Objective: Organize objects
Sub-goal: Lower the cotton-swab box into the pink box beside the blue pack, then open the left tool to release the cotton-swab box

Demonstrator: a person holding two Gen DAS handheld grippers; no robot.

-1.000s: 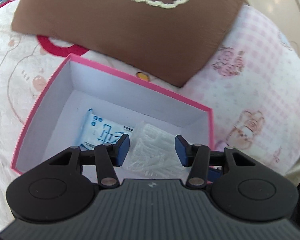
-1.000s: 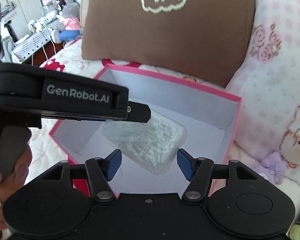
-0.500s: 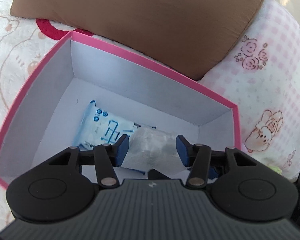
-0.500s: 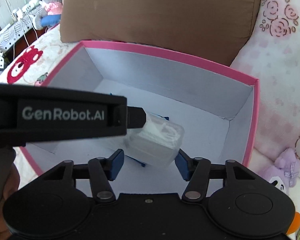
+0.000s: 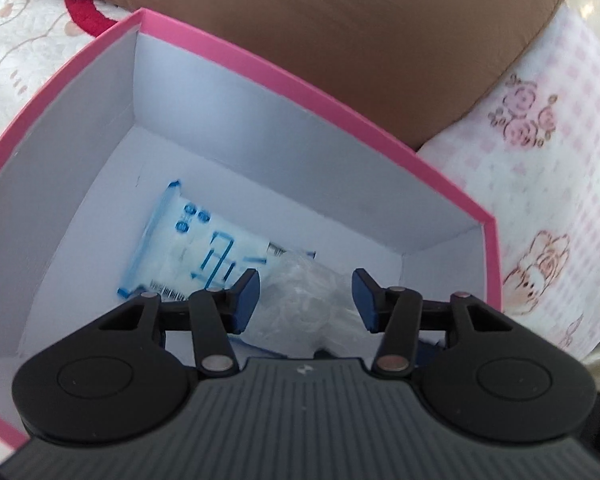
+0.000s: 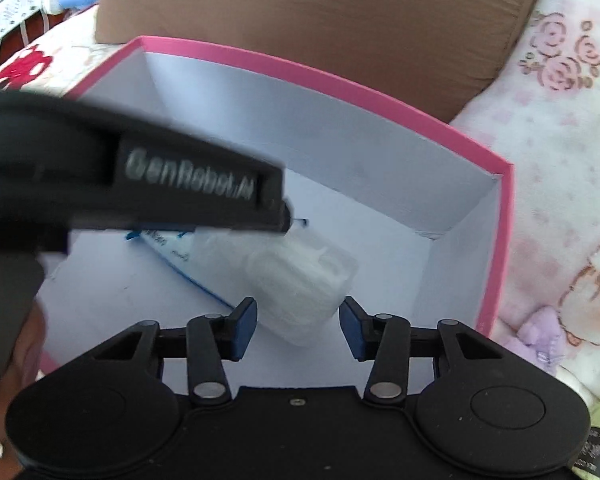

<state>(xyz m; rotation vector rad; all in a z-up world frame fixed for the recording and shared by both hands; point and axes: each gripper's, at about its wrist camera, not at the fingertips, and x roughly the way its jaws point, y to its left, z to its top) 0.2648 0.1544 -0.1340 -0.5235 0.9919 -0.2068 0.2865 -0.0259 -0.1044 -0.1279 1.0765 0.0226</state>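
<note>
A pink box (image 5: 308,84) with a white inside sits on the bed; the right wrist view shows its rim (image 6: 340,80) too. On its floor lies a blue-and-white tissue packet (image 5: 196,248). A clear plastic bag (image 5: 300,296) of white pieces lies partly over that packet. My left gripper (image 5: 306,296) has its blue pads against the bag's sides, and its jaws are starting to open. In the right wrist view the left gripper's black body crosses above the bag (image 6: 300,276). My right gripper (image 6: 298,324) is closing around the bag's near end, with narrow gaps still showing at both pads.
A brown cushion (image 5: 340,12) leans just behind the box. Pink-patterned bedding (image 5: 540,184) rises on the right. A hand (image 6: 4,344) grips the left gripper's handle at the lower left. A small purple soft toy (image 6: 540,336) lies right of the box.
Both grippers have sunk into the box with the clear bag, which now rests over the tissue packet. The right gripper's fingers have narrowed around the bag's near end.
</note>
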